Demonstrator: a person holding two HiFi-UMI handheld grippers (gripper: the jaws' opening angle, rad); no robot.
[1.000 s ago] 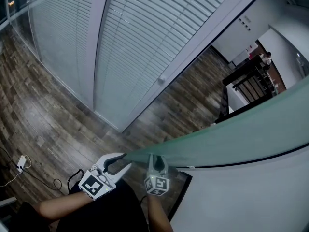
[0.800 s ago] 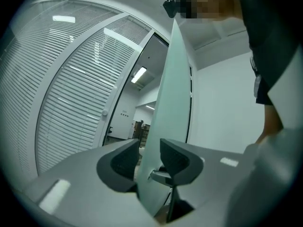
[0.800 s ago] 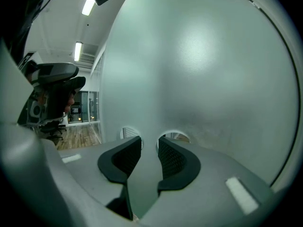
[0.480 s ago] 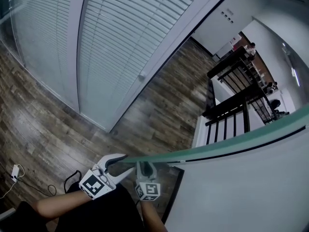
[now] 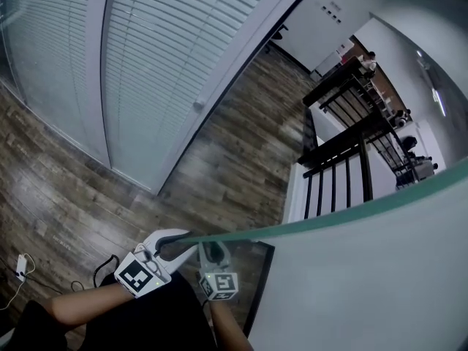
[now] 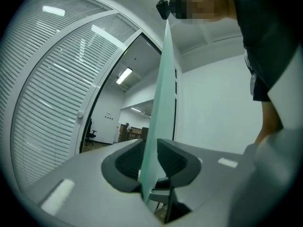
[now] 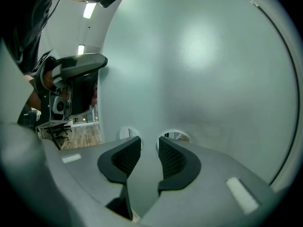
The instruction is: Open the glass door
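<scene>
The frosted glass door (image 5: 365,269) fills the lower right of the head view, its greenish top edge (image 5: 307,221) running toward my grippers. My left gripper (image 5: 184,241) straddles the door's free edge. In the left gripper view the glass door (image 6: 161,89) rises between the jaws of the left gripper (image 6: 150,150). Those jaws have just been closing, and both pads now sit against the pane. My right gripper (image 5: 212,253) is beside it, pointing at the door's face. The right gripper (image 7: 149,148) is open with nothing between its pads, and the glass door (image 7: 199,70) is right in front of it.
A partition covered with blinds (image 5: 146,50) and bearing a round knob (image 5: 197,105) stands across the wood floor (image 5: 234,159). A black railing (image 5: 344,159) lies beyond the doorway, with people (image 5: 365,61) far off. A cable and plug (image 5: 22,265) lie on the floor at left.
The door's top edge has swung lower and to the right in the head view, uncovering more of the railing and hallway. Both grippers have shifted slightly left with it.
</scene>
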